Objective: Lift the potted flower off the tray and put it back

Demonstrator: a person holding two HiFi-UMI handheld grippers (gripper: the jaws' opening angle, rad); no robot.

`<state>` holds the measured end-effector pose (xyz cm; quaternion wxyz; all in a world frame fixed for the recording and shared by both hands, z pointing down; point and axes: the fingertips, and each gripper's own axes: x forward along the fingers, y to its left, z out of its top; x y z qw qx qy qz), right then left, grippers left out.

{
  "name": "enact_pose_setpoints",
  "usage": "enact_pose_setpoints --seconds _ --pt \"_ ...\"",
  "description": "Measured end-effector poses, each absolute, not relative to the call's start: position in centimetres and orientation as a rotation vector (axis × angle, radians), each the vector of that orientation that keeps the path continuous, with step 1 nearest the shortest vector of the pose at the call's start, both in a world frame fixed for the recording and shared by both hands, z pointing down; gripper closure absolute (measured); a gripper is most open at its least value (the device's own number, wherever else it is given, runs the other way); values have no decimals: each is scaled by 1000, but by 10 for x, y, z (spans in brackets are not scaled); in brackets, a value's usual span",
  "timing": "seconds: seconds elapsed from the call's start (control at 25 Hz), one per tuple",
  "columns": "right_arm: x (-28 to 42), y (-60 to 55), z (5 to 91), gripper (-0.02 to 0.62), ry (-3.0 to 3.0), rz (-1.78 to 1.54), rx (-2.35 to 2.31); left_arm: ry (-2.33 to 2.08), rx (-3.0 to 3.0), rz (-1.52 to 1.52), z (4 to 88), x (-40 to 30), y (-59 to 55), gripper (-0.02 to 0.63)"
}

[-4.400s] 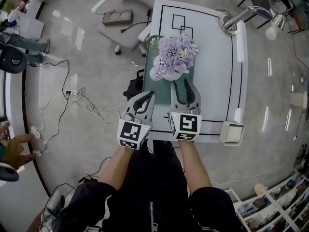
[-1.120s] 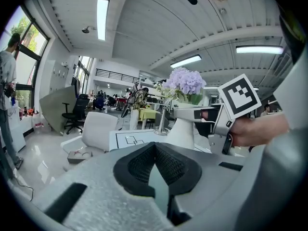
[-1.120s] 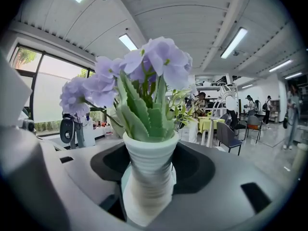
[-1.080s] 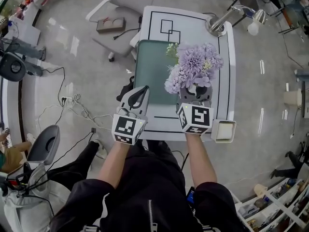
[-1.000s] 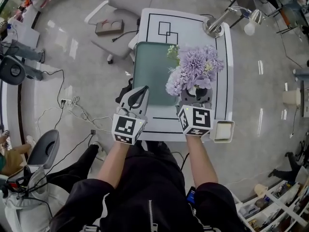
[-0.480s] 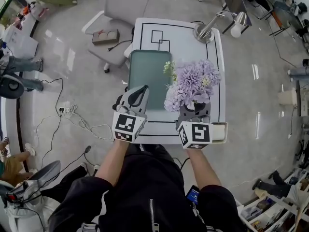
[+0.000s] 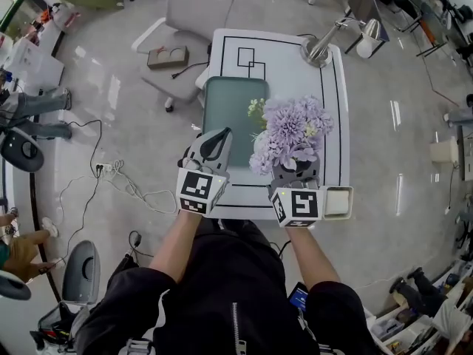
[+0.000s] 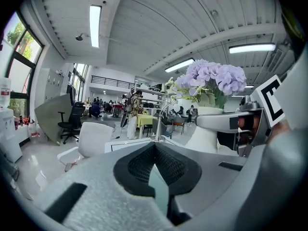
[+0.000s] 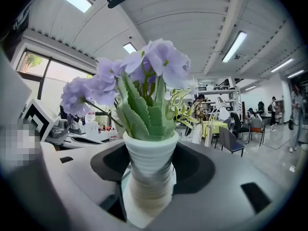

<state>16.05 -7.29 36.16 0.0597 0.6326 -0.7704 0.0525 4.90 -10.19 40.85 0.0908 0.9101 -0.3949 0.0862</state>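
Observation:
The potted flower (image 7: pixel 292 133) has lilac blooms and a ribbed white pot (image 9: pixel 149 170). My right gripper (image 7: pixel 295 171) is shut on the pot and holds it upright to the right of the green tray (image 7: pixel 229 109), over the white table (image 7: pixel 338 124). In the right gripper view both pads press the pot's sides (image 9: pixel 149 162). My left gripper (image 7: pixel 223 133) hovers shut and empty over the tray's near edge. In the left gripper view its jaws (image 8: pixel 155 148) meet, and the flower (image 8: pixel 211 78) and right gripper (image 8: pixel 231 121) show at the right.
A silver desk lamp (image 7: pixel 325 44) stands at the table's far right corner. A white box (image 7: pixel 336 202) sits at its near right corner. A white chair (image 7: pixel 194 6) and cables (image 7: pixel 126 183) lie on the floor to the left.
The flower stood on the tray with both grippers open before it. Now the right gripper holds it right of the tray. Over the last second it drifted slightly nearer.

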Motion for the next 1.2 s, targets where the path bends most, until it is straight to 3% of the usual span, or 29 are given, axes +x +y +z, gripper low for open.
enact_pose_setpoints --seconds 1.2 --pt "145 -81 374 339 -2376 192 1848 -1203 2689 279 413 41 -95 601"
